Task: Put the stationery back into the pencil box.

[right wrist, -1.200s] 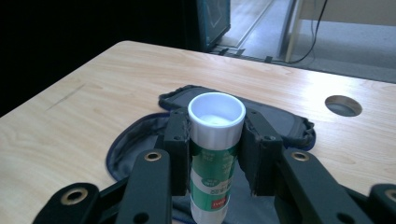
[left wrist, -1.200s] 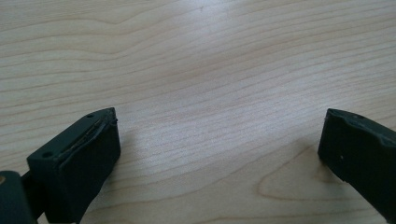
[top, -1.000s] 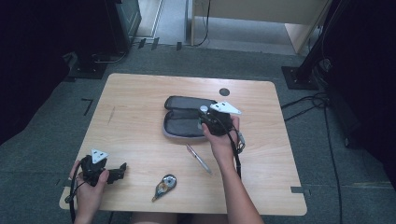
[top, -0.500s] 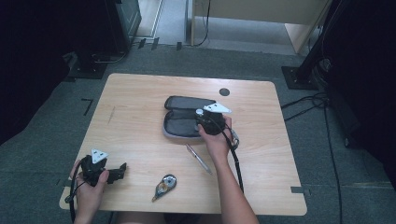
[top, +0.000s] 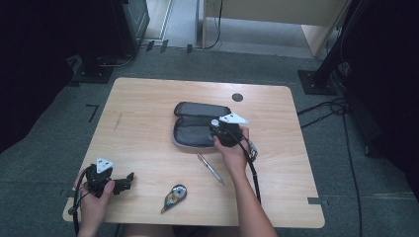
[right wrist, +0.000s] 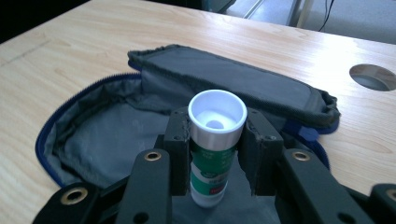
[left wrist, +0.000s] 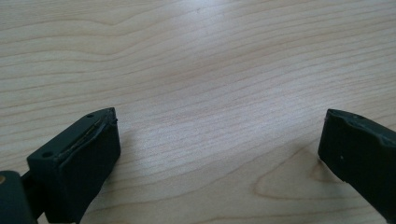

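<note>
**Glue stick held over an open pencil case, ready to go in**

Nearest the person, at the front left corner of the wooden table [top: 148,98], the left gripper [top: 129,176] rests low on the surface in the person's left hand. In the left gripper view its two black jaws stand wide apart with bare wood grain between them, holding nothing.

A little further in, near the front edge, lies a small correction-tape dispenser [top: 174,196]. Just beyond it and to the right, a pen [top: 210,168] lies at a slant on the table, close beside the person's right forearm.

Further in, near the middle of the table, the right gripper [top: 215,129] is over the near right part of an open, dark grey pencil case [top: 195,133]. In the right gripper view its jaws are clamped on a glue stick [right wrist: 214,140], a white tube with a green label, held upright with its hollow white end facing the camera. The case's grey lining lies directly beneath and behind it, the blue zip edge around it, and the lid flap folded back beyond.

The step in hand appears to be packing the glue stick into the case. The next move likely calls for lowering it to the lining, probably tipping it to lie flat, then parting the jaws.

At the far edge is a round cable hole [top: 237,97].
</note>
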`<state>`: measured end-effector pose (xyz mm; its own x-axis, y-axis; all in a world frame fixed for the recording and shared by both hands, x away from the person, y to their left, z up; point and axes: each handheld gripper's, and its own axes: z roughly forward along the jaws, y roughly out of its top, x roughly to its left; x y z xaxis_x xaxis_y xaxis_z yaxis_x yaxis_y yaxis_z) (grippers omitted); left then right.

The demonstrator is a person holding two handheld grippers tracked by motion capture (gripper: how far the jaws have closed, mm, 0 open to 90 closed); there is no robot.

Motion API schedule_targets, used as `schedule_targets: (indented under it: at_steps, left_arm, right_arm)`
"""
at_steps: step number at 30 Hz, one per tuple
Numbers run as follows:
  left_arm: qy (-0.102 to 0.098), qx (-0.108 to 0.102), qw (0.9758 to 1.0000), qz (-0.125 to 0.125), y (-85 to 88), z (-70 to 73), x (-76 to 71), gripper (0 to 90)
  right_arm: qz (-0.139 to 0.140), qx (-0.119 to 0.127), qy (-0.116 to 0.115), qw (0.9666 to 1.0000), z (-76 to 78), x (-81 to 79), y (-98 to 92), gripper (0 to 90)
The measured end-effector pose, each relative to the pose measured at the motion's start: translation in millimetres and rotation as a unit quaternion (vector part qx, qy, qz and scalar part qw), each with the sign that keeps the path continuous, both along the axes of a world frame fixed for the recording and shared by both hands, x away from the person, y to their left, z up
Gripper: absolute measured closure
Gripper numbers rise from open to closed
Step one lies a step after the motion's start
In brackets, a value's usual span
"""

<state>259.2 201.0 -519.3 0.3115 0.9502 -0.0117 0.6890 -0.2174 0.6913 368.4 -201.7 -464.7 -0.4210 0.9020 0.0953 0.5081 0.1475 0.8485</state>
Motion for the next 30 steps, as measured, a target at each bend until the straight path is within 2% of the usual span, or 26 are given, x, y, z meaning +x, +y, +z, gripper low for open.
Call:
schedule_targets:
  at_steps: [14,30]
  left_arm:
    - [0.001,0.004,1.0000,-0.001,-0.5,0.1,0.0,0.0]
    - [0.002,0.001,1.0000,-0.002,0.4,0.4,-0.1,0.0]
  right_arm:
    - [-0.016,0.015,0.022,0.9995,-1.6,-16.9,-40.4,64.4]
    - [-0.027,0.034,0.041,0.9982,-12.6,-32.4,-67.1,60.8]
